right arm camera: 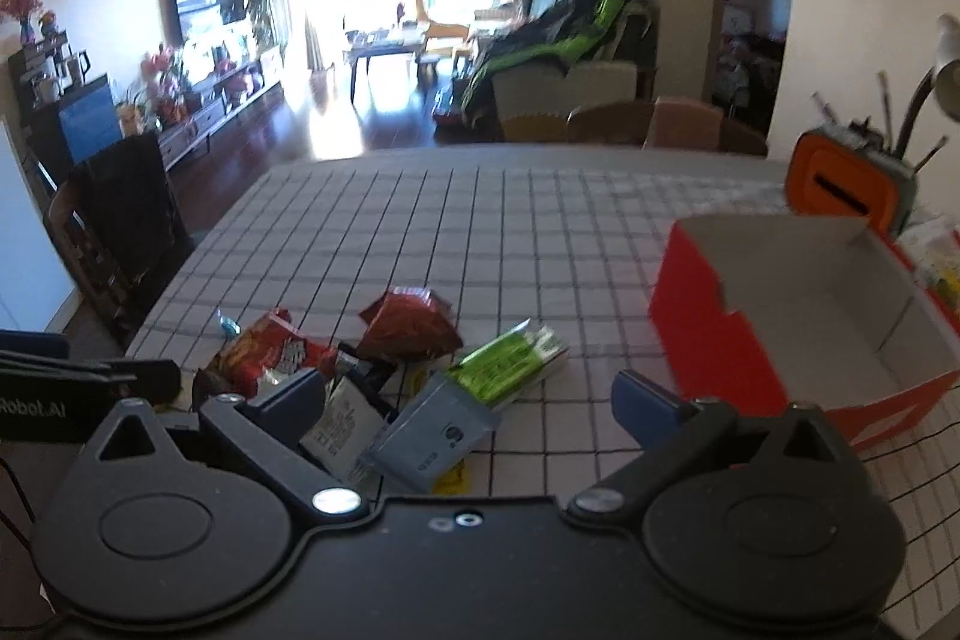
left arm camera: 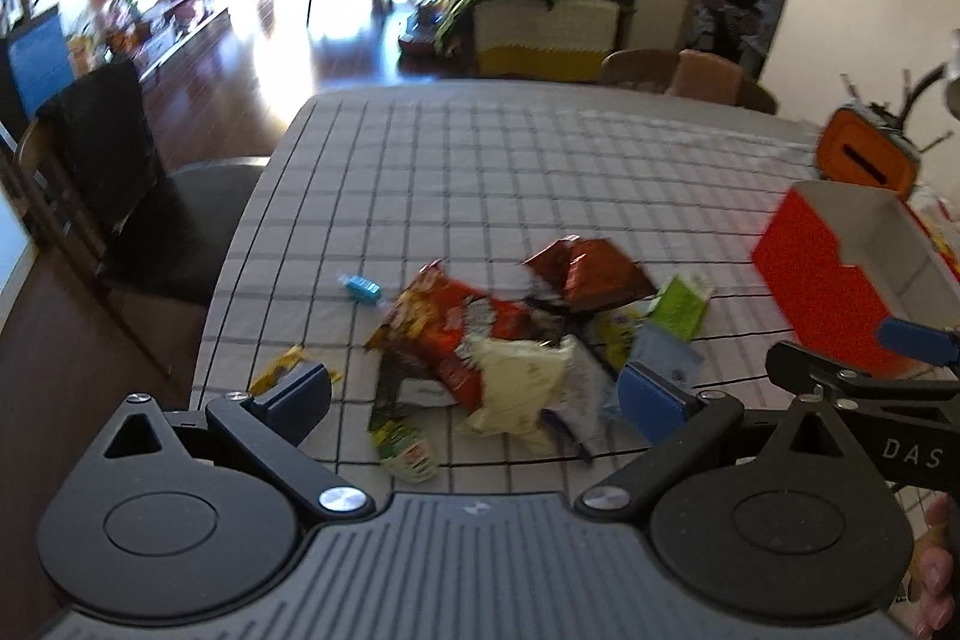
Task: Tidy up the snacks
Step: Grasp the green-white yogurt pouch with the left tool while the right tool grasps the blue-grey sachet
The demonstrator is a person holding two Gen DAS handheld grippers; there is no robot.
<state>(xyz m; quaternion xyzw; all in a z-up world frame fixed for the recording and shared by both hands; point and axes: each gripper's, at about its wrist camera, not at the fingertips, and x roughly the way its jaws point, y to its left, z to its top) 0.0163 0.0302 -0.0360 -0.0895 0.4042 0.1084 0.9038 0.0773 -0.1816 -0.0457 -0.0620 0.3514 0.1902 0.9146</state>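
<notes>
- Sunlit living room behind, a counter (right arm camera: 540, 220) under a grey grid-patterned cloth carried a loose heap of snack packets near its front edge.
- Both grippers hovered above the heap, empty: the left gripper (left arm camera: 474, 394) had its jaws spread wide over a cream packet (left arm camera: 516, 388), and the right gripper (right arm camera: 468, 400) stood equally wide over a grey-blue packet (right arm camera: 432, 436).
- An orange-red snack bag (left arm camera: 456, 328), a dark red foil bag (right arm camera: 408, 325) and a green packet (right arm camera: 510, 361) lay overlapping; 1 small blue candy (left arm camera: 363, 289) sat apart to the left.
- An open red box (right arm camera: 708, 340), empty inside, stood to the right of the pile, the likely destination.
- Packets looked light, crinkly and slippery; pinching a flat sealed edge seemed safer than squeezing the puffed middle, which could crush contents.
</notes>
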